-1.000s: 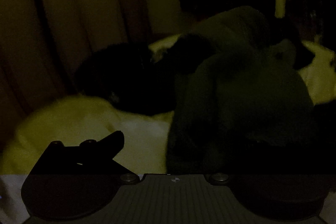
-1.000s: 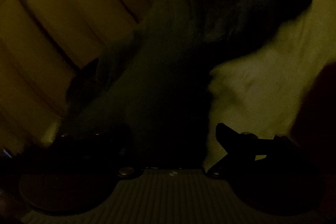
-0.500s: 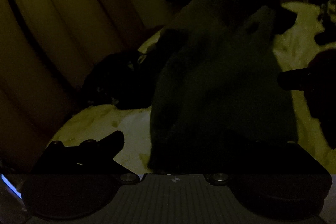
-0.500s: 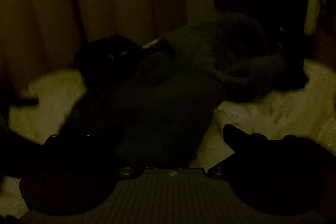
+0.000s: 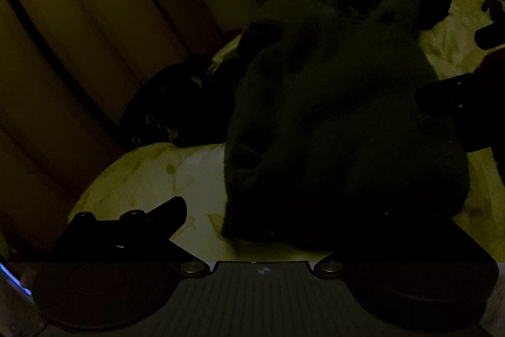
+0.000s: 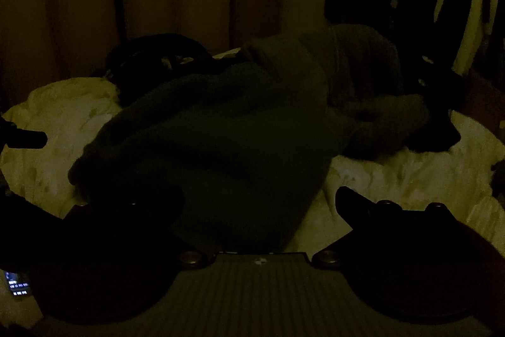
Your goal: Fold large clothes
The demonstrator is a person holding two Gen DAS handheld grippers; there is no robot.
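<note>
Dark, thick fleece garment [image 6: 221, 131] lies heaped on the pale bed [image 6: 410, 179]. Soft, floppy, bulky; I'd pinch its near hem. My right gripper [image 6: 258, 204] and left gripper [image 5: 262, 217] gape, empty.

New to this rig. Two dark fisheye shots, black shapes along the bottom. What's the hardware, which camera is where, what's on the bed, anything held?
There is no robot arm here: a person carries a handheld two-finger claw in each hand, and a fisheye camera on each looks forward along its fingers. One picture is from the left claw, the other from the right claw. The black shapes at the bottom are each claw's own fingers and body.

On the pale bedding lies a large dark garment, bunched up rather than flat. A smaller black heap sits behind it, near the curtains; it is too dark to identify.

Nothing is held. Both claws stand wide open, with the garment's near edge lying between the fingers but not pinched. The dark finger at the right edge of the left view belongs to the other claw.
</note>
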